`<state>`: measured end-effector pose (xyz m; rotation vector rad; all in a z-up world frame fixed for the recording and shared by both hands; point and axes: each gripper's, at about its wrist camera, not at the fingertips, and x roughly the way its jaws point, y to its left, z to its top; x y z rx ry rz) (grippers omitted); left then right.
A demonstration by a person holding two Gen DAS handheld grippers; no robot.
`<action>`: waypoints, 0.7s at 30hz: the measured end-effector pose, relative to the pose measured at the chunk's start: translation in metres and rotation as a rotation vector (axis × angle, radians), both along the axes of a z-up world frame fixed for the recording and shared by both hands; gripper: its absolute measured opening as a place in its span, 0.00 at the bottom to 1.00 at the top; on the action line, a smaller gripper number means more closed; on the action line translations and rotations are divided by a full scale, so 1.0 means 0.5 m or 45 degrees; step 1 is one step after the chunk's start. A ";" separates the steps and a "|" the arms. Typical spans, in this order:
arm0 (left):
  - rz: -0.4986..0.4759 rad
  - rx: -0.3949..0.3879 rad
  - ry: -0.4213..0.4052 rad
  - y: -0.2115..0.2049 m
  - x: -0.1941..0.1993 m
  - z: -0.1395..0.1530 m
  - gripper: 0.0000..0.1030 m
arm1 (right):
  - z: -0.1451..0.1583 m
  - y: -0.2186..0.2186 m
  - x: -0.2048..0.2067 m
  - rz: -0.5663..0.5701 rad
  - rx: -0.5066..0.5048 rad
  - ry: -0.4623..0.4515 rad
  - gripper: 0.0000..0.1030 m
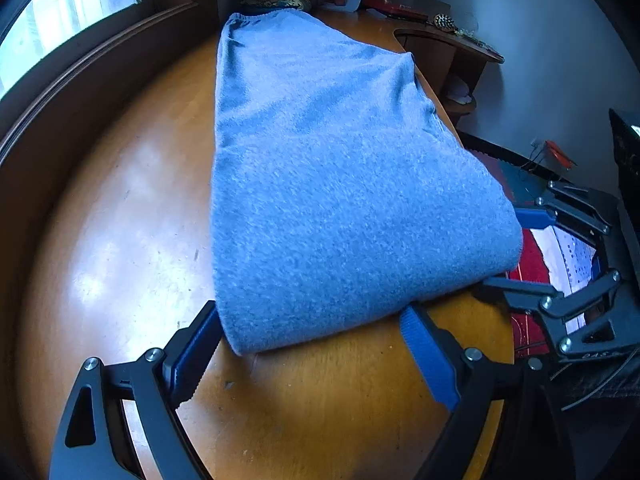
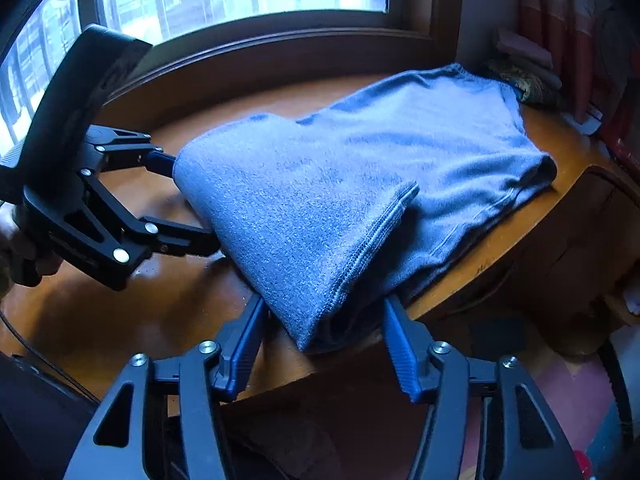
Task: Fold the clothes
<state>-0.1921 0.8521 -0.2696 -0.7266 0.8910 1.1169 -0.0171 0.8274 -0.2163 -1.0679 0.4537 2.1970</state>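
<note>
— What is the garment (image 1: 320,184) made of?
— Soft, fuzzy blue knit cloth, matt, with a stitched hem.
— And the counter (image 1: 132,240)?
— Orange-brown wood, varnished and glossy, with window glare.
— The left hand-held gripper (image 1: 308,344)?
— Matt black plastic, shiny metal screws, ribbed blue pads.

A glossy orange-brown wooden desk (image 1: 120,240) stood against a window wall. A blue knitted garment (image 1: 340,184), folded into a long band, lay flat along it, its near end at the desk's front edge. At the far end, a patterned cloth bundle (image 1: 280,0) rested beside stacked items.
</note>
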 end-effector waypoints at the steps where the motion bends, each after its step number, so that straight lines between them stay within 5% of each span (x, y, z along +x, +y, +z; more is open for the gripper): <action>1: -0.015 0.001 -0.007 -0.003 0.005 0.000 0.86 | 0.000 -0.001 0.000 0.004 0.002 -0.005 0.50; 11: -0.128 -0.006 -0.074 -0.020 0.061 0.005 0.86 | 0.004 -0.001 0.035 -0.066 -0.017 -0.032 0.42; 21: -0.137 0.019 0.056 -0.020 0.077 -0.004 0.85 | -0.001 -0.001 0.029 -0.101 -0.021 -0.002 0.42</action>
